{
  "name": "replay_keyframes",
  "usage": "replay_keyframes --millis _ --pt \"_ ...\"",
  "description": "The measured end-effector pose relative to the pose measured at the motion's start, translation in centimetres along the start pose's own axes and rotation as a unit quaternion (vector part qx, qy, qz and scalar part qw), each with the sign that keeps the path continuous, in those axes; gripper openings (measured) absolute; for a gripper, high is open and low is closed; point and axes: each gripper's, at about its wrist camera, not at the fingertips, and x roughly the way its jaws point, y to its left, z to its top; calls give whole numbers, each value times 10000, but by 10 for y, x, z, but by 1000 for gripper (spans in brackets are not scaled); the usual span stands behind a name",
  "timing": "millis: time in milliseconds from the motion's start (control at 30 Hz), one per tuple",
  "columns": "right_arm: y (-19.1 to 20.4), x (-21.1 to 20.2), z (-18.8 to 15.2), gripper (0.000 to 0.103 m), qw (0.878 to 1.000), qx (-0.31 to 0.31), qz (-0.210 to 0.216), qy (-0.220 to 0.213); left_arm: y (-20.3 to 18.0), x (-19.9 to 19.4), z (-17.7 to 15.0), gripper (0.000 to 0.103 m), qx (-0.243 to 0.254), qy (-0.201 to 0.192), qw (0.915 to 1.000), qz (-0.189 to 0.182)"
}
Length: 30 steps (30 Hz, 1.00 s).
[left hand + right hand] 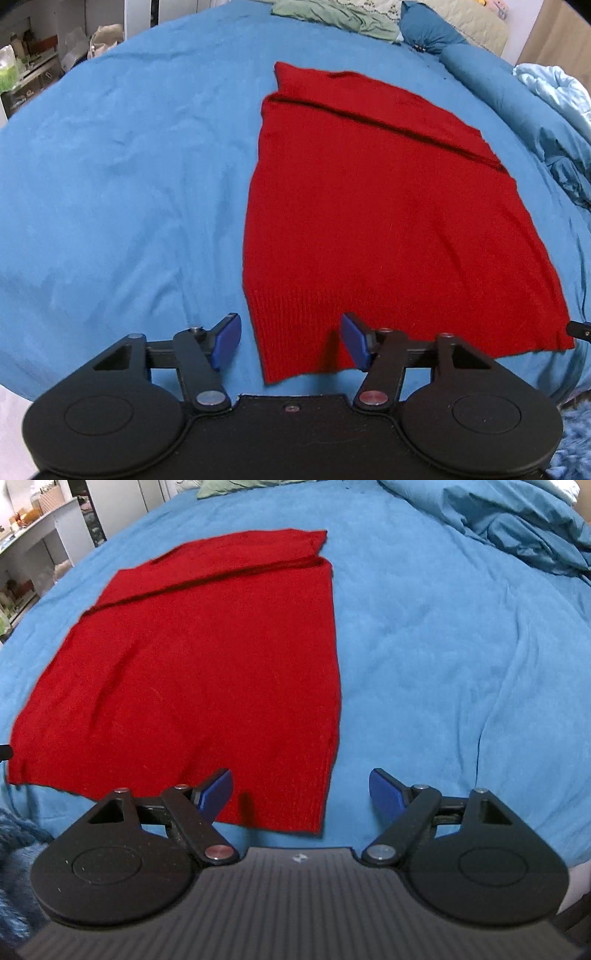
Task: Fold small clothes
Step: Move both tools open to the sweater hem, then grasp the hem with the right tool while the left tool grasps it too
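Black plastic housing fills the bottom of both wrist views, each with two round discs, linkage arms and metal pivot pins. On the left gripper point(290, 341) the blue pads stand apart with nothing pinched: its left pad hangs over bare sheet, its right pad over the ribbed hem, and the near left corner of the red knit garment point(369, 221) lies in the gap between them. Whether the pads touch the cloth cannot be told.

That garment is a soft, fuzzy knit, roughly a tall rectangle, lying flat on the blue bedsheet point(129, 184), which is smooth cotton with shallow wrinkles. Its long axis runs from the ribbed hem at the near edge away toward the head of the bed; at the far end a layer is folded across, leaving a dark diagonal crease. Neckline and sleeves cannot be made out.

From the right wrist, the right gripper point(301, 794) also has its pads wide apart and empty – the left pad over the garment's near right corner, the right pad over plain sheet.

Farther back lie a rumpled green cloth point(332, 14) cut off by the frame, a teal bolster pillow point(436, 33) and a bunched blue duvet point(517, 520). Blurred furniture sits at the far left – contents unreadable.
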Motion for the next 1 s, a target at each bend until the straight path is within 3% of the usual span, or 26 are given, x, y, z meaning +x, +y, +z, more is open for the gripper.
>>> replay_keyframes --millis 267,433,600,633,667,833,1000 --pt "4 20 -8 81 9999 1 -70 118 -1 15 -11 63 88 31 10000 -16" --pt "10 22 -7 58 9999 -124 -41 110 -3 18 -11 56 165 39 9999 22" --pt "7 20 -5 35 9999 -71 39 69 0 15 -6 28 186 117 9998 22" --pt "6 19 -5 29 9999 -65 54 63 0 15 -5 13 170 134 9998 -22" --pt "6 19 -4 26 9999 -68 80 61 0 13 -4 9 137 156 9997 -91" --pt "5 12 1 21 9998 -71 188 23 -4 6 2 6 83 161 9998 -57" --pt "-1 -8 11 21 9985 291 442 -102 -9 -24 14 6 21 -195 9995 -258"
